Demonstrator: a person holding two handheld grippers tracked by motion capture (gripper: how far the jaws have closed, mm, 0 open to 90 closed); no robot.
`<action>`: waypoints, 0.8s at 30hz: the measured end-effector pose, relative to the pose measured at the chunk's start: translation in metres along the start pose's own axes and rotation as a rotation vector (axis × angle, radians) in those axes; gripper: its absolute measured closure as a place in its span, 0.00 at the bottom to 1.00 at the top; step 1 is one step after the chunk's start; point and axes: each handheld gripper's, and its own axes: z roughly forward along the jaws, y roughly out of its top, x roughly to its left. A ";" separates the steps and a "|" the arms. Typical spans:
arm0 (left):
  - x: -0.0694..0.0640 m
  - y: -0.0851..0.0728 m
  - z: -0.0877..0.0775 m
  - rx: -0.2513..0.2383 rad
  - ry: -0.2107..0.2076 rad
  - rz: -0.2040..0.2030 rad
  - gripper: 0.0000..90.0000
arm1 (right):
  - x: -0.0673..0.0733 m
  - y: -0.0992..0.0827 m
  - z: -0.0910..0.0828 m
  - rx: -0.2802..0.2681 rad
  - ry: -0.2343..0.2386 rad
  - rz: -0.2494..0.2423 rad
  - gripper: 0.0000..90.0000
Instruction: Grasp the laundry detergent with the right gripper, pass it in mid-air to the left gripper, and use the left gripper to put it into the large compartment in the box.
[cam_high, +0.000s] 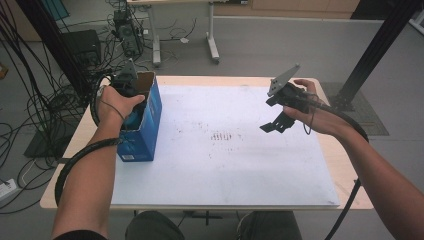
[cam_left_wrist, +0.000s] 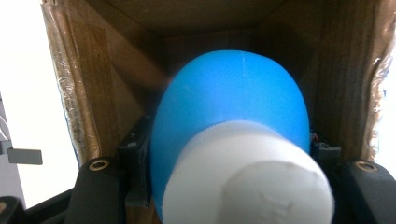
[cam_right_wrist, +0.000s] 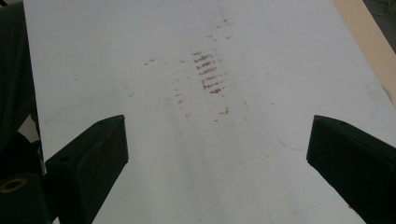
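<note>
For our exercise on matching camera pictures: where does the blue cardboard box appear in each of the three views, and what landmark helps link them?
High view: the blue box stands at the table's left, with the left gripper dipped into its open top.
Left gripper view: its brown inner walls frame the picture, around a blue and white object clamped between the jaws.
Right gripper view: it looks at the white board instead, between open jaws.
Shared landmark: the brown smudges on the board.

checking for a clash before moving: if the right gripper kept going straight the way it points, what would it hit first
Most likely the white board on the table, near the brown smudge marks. The right gripper points down at it with open, empty jaws and nothing in between, though depth is hard to judge.
</note>
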 end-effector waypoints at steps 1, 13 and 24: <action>0.000 0.000 0.000 0.001 0.000 0.000 0.41 | 0.000 0.000 0.000 -0.001 0.000 0.000 0.06; 0.001 -0.001 0.000 -0.005 -0.011 0.004 0.40 | 0.000 0.001 0.002 -0.004 0.006 -0.005 0.06; 0.001 -0.002 -0.009 -0.028 -0.011 0.012 0.35 | 0.001 0.003 0.002 -0.009 0.008 -0.009 0.06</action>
